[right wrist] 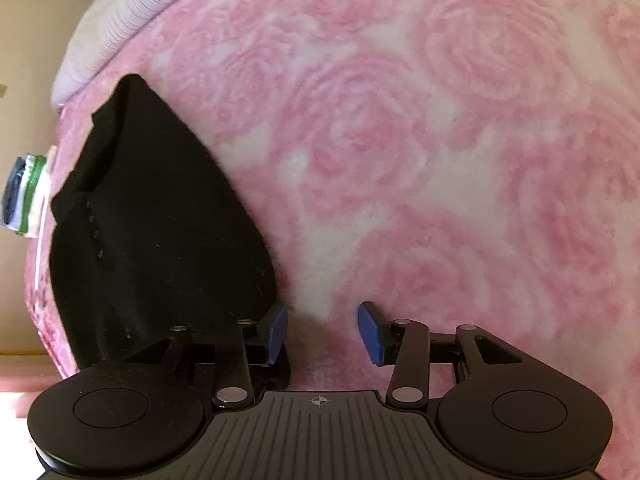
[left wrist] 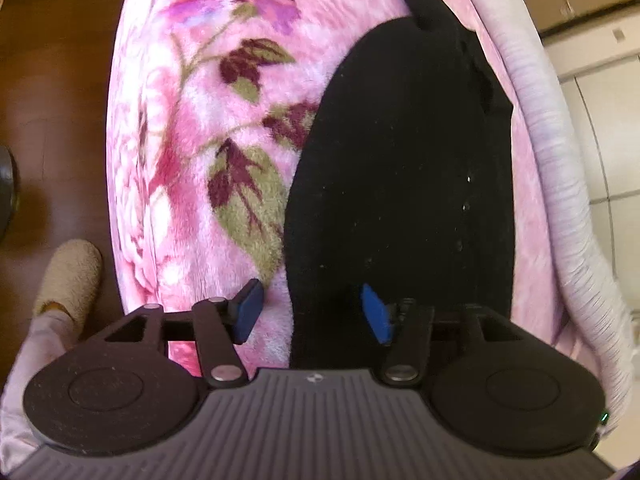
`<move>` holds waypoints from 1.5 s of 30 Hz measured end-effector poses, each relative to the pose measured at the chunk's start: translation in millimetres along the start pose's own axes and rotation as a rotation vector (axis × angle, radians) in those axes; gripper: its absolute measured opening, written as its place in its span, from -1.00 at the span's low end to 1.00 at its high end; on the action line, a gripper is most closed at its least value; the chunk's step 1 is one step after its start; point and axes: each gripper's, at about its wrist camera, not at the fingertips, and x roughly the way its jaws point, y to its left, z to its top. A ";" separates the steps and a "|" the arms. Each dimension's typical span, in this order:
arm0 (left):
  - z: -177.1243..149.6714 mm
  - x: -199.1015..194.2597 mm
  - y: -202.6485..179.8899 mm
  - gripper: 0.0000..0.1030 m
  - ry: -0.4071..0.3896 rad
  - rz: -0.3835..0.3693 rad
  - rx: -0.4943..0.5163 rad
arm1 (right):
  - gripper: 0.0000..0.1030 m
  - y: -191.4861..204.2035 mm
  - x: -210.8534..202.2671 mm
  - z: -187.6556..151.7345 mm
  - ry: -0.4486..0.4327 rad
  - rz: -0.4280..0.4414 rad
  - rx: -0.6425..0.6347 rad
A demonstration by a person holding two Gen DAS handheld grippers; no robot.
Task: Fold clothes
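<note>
On the bed: a black garment (left wrist: 400, 168) lies flat on a pink flowered blanket (left wrist: 192, 128), near the blanket's pale ribbed edge (left wrist: 560, 152)
Garment shape: a compact dark slab with smooth edges; at its far end a band or strap runs out of view, and whether it is layered I cannot tell
Left gripper (left wrist: 312, 312): jaws apart, holding nothing, poised over the garment's near edge, one blue pad above the blanket and the other above the cloth
Right gripper (right wrist: 322, 330): jaws apart, empty, over bare blanket just beside the garment's (right wrist: 160, 220) near corner
Step in hand: unclear; this fits a garment laid out for a fold as well as one just folded and let go
Next move: any grasp would need a pad slid under the thin edge without catching the plush blanket
Floor: a slippered foot (left wrist: 68, 276) beside the bed
</note>
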 end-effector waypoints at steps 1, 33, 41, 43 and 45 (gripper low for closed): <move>0.6 -1.6 4.3 -0.03 0.002 -0.017 -0.032 | -0.12 -2.6 -3.5 0.4 -0.013 0.018 0.011; 30.6 -55.5 -46.7 -0.88 -0.112 -0.218 0.063 | -0.75 20.6 47.6 14.1 0.182 0.187 -0.027; 81.2 -169.3 -116.9 -0.89 -0.316 -0.406 0.199 | -0.78 93.5 -39.8 37.9 0.110 0.471 0.039; 93.8 -197.8 -134.4 -0.89 -0.368 -0.453 0.233 | -0.78 120.0 -73.0 49.3 0.057 0.593 0.038; 106.4 -226.2 -152.0 -0.88 -0.419 -0.500 0.267 | -0.78 151.0 -108.0 62.2 0.001 0.716 0.016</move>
